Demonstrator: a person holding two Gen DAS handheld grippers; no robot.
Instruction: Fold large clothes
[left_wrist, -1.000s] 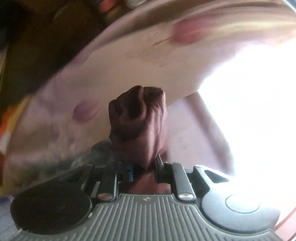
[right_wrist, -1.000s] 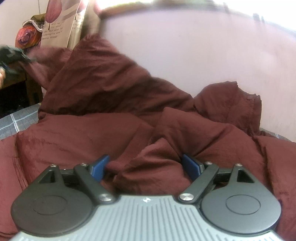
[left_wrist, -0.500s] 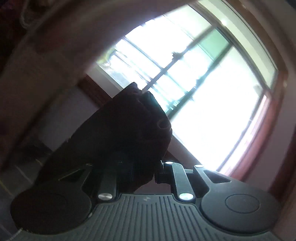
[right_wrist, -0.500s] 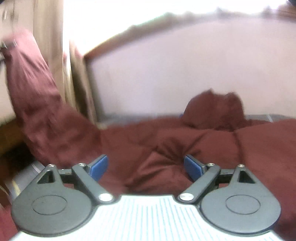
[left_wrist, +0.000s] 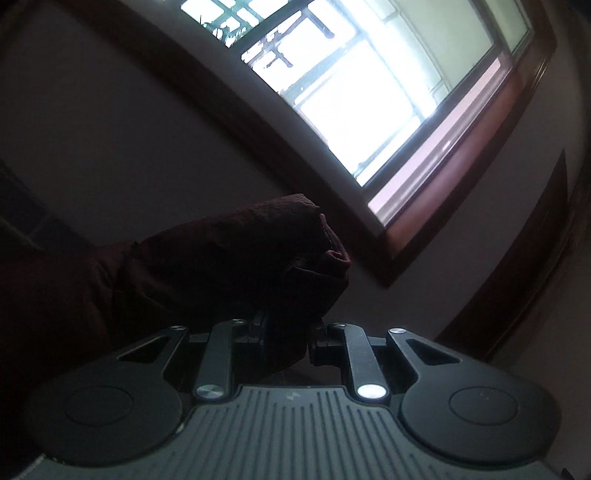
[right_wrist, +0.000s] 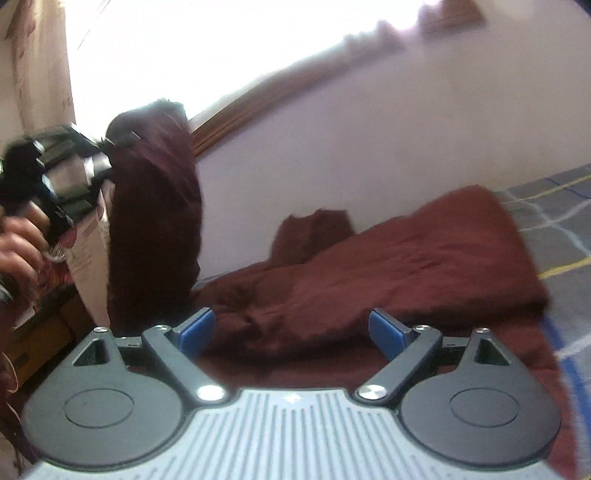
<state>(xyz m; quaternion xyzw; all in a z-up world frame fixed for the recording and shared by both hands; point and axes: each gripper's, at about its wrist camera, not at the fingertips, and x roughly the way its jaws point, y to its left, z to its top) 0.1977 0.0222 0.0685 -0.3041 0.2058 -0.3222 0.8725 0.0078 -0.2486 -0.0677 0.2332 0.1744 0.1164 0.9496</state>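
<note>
Ahead of my left tool and up to its right, a window (left_wrist: 354, 96) with dark bars across bright panes, set in a reddish-brown wooden frame (left_wrist: 476, 155). Around it, a plain pale wall (left_wrist: 122, 140), in shadow. Beyond my right tool, the same pale wall (right_wrist: 369, 140). To that tool's right, a grey checked bedcover (right_wrist: 557, 236) with yellow and blue lines. At its upper left, a pale printed curtain (right_wrist: 40, 70).

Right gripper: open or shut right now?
Open. The right gripper has its blue pads spread wide, nothing between them; the maroon garment lies beyond.
</note>
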